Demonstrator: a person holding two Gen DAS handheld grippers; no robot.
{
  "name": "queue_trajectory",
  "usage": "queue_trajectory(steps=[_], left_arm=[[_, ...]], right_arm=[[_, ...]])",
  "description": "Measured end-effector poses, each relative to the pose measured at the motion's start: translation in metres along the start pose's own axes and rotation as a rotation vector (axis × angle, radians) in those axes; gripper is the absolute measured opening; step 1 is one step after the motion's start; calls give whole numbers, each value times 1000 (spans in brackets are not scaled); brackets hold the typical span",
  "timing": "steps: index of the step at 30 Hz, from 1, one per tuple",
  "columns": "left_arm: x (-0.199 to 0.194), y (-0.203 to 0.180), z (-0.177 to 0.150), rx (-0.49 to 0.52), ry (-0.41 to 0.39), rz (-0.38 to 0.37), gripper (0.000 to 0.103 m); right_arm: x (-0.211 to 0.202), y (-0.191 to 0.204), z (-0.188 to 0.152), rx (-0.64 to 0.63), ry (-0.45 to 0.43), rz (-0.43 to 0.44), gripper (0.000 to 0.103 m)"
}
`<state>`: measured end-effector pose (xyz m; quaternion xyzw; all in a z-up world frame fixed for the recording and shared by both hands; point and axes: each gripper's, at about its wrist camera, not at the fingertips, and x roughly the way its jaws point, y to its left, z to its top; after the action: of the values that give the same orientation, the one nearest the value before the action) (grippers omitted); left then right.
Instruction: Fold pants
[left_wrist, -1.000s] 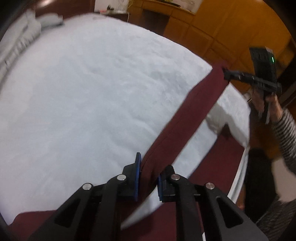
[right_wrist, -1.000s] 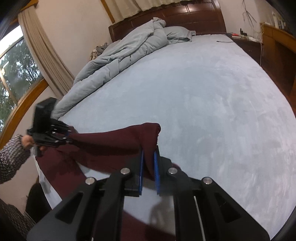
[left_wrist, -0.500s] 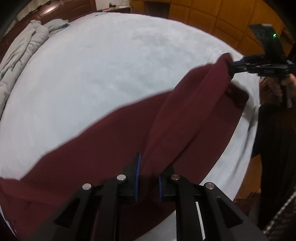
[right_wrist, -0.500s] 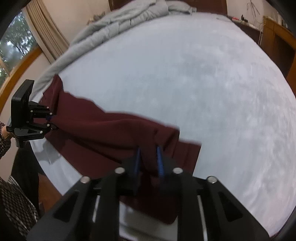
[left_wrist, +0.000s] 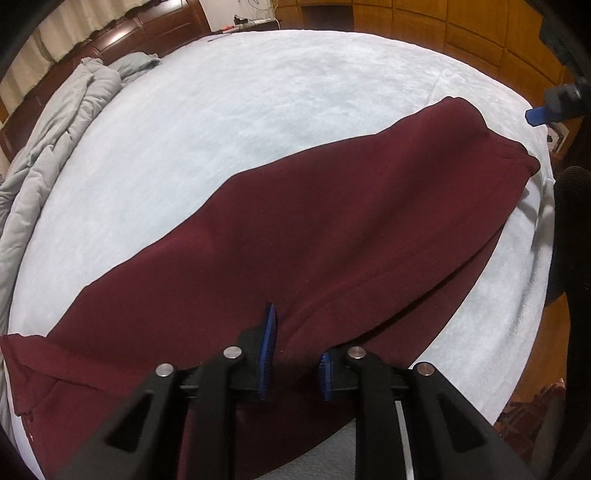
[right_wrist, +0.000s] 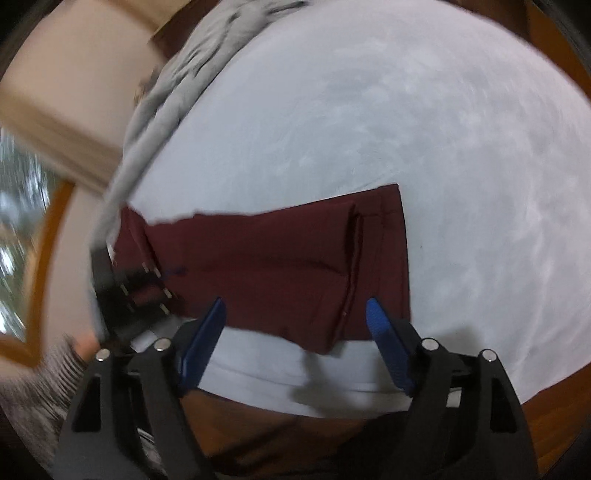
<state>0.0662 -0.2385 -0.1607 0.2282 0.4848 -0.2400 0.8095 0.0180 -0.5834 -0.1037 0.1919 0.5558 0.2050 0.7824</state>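
Note:
The maroon pants (left_wrist: 332, 229) lie flat along the near edge of the bed, doubled over lengthwise. At their near end my left gripper (left_wrist: 297, 363) has a ridge of the cloth between its blue pads, and its jaws are starting to open. The right wrist view shows the far end of the pants (right_wrist: 280, 269) resting on the sheet. Above that end, my right gripper (right_wrist: 295, 325) has its jaws opening wide and its pads are off the cloth. The right gripper (left_wrist: 554, 105) also shows at the right edge of the left wrist view. Blurred, my left gripper (right_wrist: 155, 288) sits at the pants' left end.
The bed (left_wrist: 258, 110) has a pale sheet. A crumpled grey duvet (left_wrist: 55, 147) runs along its far side up to the dark headboard (left_wrist: 147, 33). Wooden panels (left_wrist: 443, 29) stand behind. A striped sleeve (right_wrist: 55, 373) and the person's dark legs (left_wrist: 572, 229) are by the bed's edge.
The pants, held up stretched between both grippers, came down and now lie flat on the bed. My right gripper let go and spread wide; the left one lowered with its end.

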Motion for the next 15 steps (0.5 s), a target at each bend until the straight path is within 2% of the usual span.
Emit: queue_trajectory(steps=[3,6,7,8,9,11,14,15], left_arm=[[2,-1,4,-3,1,10,22],[3,0,4,-15,3,12,23],[3,1,4,-21,4,13,23],[3,0,3,-22,5,16,23],[3,-1,3,-21,8,19,24],[3,0,4,-32,16,17,24],[0,6,7,-79,24,-13,24],[-4,6,10,-95,16,-21,24]], right_arm=[[21,-18,11,105,81,-28,79],[44,-27,17,150,139,-7,79],[50,-26,17,147,150,15,74],[58,-25,18,149,182,52,57],[64,-26,17,161,201,48,40],[71,-24,19,127,222,-10,21],[55,-24,24,98,166,27,16],[40,-23,27,71,115,31,15]])
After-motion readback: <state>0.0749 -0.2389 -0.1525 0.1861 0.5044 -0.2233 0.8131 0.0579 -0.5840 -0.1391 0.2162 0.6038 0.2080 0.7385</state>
